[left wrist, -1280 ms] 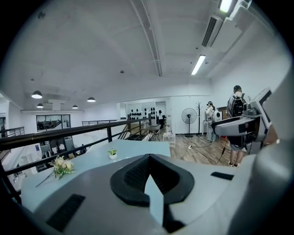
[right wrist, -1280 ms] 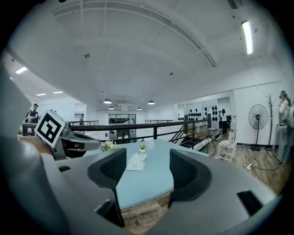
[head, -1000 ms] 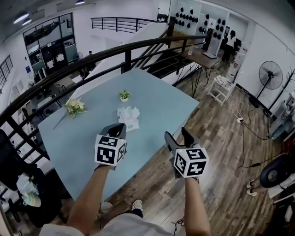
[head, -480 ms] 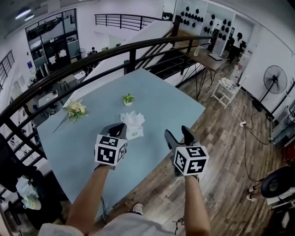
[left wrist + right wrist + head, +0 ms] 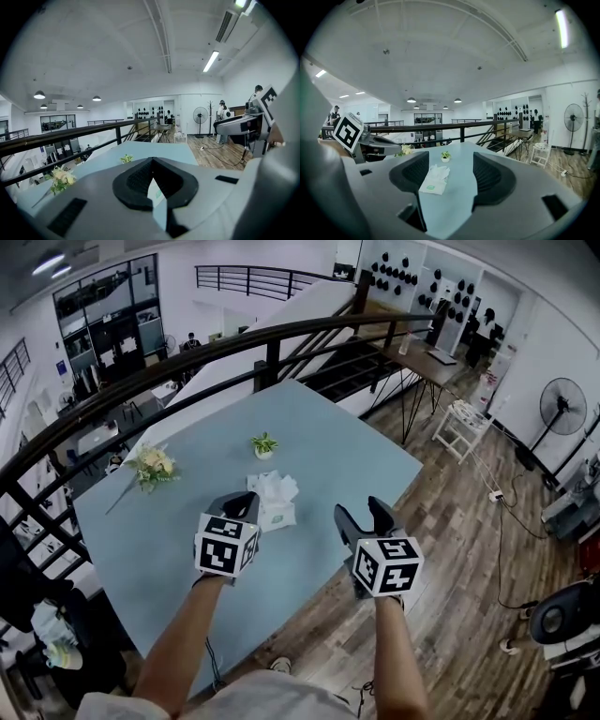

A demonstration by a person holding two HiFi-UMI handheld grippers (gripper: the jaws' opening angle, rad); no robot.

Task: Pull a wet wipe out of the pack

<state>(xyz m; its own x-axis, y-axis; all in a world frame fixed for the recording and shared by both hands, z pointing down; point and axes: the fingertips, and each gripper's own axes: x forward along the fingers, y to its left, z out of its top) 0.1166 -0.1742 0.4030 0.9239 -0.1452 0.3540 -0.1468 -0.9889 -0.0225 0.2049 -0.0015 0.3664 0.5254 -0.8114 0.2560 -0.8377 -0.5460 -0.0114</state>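
At the left of the blue table [image 5: 356, 460] lies a bunch of flowers [image 5: 152, 465]. My left tongs [image 5: 240, 503] have their jaws together at the tips and hold nothing. Just beside them on the table is the wet wipe pack [image 5: 274, 508], with a white wipe [image 5: 278, 486] standing out of it. A small potted plant [image 5: 264, 443] is behind the pack. My right tongs [image 5: 363, 515] have their jaws apart and empty.

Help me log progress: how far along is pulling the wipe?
Nothing looks done: the wipe pack lies on the table untouched, a white tuft at its top. In hand: nothing; the left gripper is shut and empty, the right gripper open, both short of it. Left: reach, grip the tuft, pull it out.
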